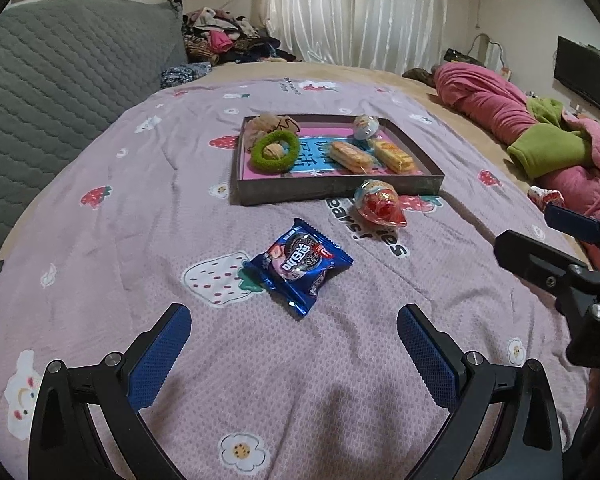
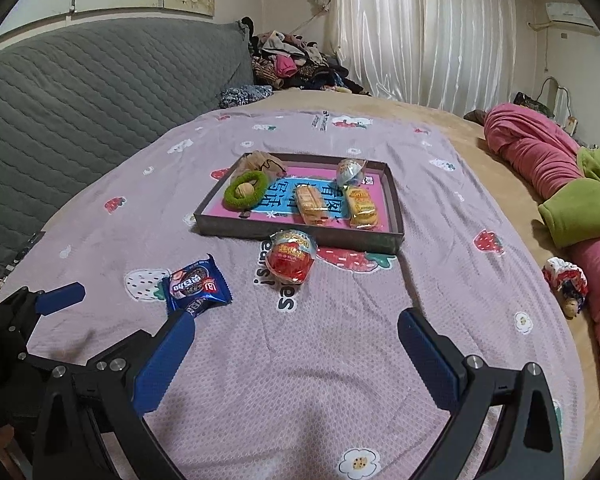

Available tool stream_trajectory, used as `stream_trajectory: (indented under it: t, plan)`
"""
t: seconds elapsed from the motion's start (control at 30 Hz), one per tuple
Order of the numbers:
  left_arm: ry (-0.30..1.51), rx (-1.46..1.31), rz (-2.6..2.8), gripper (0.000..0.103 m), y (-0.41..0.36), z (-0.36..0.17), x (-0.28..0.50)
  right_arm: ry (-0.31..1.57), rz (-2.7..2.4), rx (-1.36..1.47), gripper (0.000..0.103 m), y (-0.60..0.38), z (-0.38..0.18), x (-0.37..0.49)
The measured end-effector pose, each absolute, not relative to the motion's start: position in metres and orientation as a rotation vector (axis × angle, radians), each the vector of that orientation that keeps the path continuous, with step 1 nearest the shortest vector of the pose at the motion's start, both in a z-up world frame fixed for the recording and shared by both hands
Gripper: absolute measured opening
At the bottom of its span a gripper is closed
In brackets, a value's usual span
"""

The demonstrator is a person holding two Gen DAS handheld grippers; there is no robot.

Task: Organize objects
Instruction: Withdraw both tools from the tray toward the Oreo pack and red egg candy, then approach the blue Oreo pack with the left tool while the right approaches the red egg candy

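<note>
A dark shallow tray (image 1: 332, 189) (image 2: 296, 235) on the pink bedspread holds a green ring (image 1: 275, 152) (image 2: 245, 191), two yellow snack packs (image 1: 350, 156) (image 2: 310, 203), a clear wrapped ball (image 1: 365, 126) (image 2: 350, 171) and a brown pouch (image 1: 262, 123). A red wrapped candy ball (image 1: 381, 204) (image 2: 292, 256) lies just in front of the tray. A blue cookie packet (image 1: 299, 265) (image 2: 196, 290) lies nearer. My left gripper (image 1: 294, 334) is open and empty, just short of the packet. My right gripper (image 2: 296, 338) is open and empty, short of the red ball.
A grey quilted headboard (image 1: 60, 80) stands to the left. A rolled pink and green blanket (image 1: 540, 140) (image 2: 560, 184) lies at the right. A clothes pile (image 1: 224, 40) sits at the back. A small wrapped item (image 2: 566, 284) lies at the bedspread's right edge.
</note>
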State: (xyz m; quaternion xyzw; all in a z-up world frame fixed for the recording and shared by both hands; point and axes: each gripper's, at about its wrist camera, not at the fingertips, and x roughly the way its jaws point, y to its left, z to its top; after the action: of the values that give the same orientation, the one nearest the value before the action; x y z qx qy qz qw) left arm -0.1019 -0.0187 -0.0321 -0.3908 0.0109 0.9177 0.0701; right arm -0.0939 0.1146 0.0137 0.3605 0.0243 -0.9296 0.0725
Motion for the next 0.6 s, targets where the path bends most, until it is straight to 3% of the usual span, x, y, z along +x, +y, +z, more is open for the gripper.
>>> stream_trajectory:
  t: [0.6]
  plan:
    - [0.065,-1.181,2.744,0.103,-0.017,-0.059,-0.15,0.127,-2.748,1.141,0.102,0.094,-0.011,-0.149]
